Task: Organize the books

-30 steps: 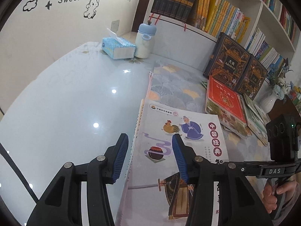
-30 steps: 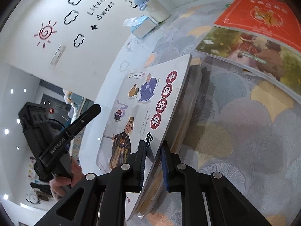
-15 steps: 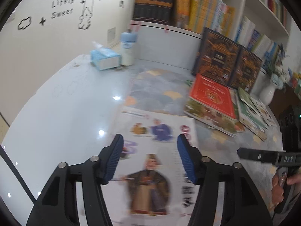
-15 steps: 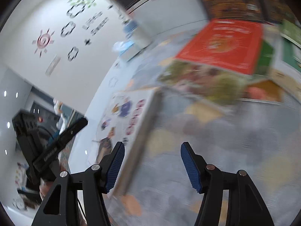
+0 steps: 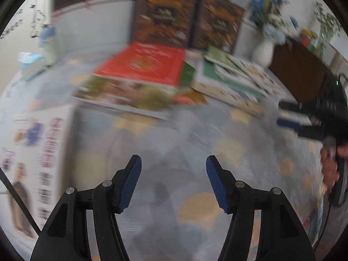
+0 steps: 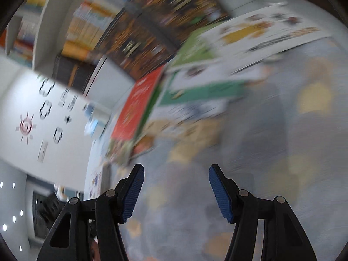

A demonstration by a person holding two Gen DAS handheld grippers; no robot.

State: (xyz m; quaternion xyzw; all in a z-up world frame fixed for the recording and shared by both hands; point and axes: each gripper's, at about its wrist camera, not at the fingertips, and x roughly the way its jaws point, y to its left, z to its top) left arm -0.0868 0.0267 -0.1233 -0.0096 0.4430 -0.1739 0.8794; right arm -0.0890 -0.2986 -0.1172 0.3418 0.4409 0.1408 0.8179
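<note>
Lying flat at about nine o'clock from the left claw (image 5: 174,182), well clear of its fingers, is the white picture book (image 5: 37,152); red characters run down its cover, too blurred to read. At twelve o'clock, further off, sits the red book (image 5: 143,63) atop a spread of others, with green-covered books (image 5: 226,74) at one o'clock. Both claws stand apart with nothing between the blue pads, over the patterned cloth (image 5: 195,143) on the surface; their jaws have just been opening. From the right claw (image 6: 176,191), the red book (image 6: 134,108) lies at eleven o'clock. Wall lettering beyond is smeared and unreadable.
</note>
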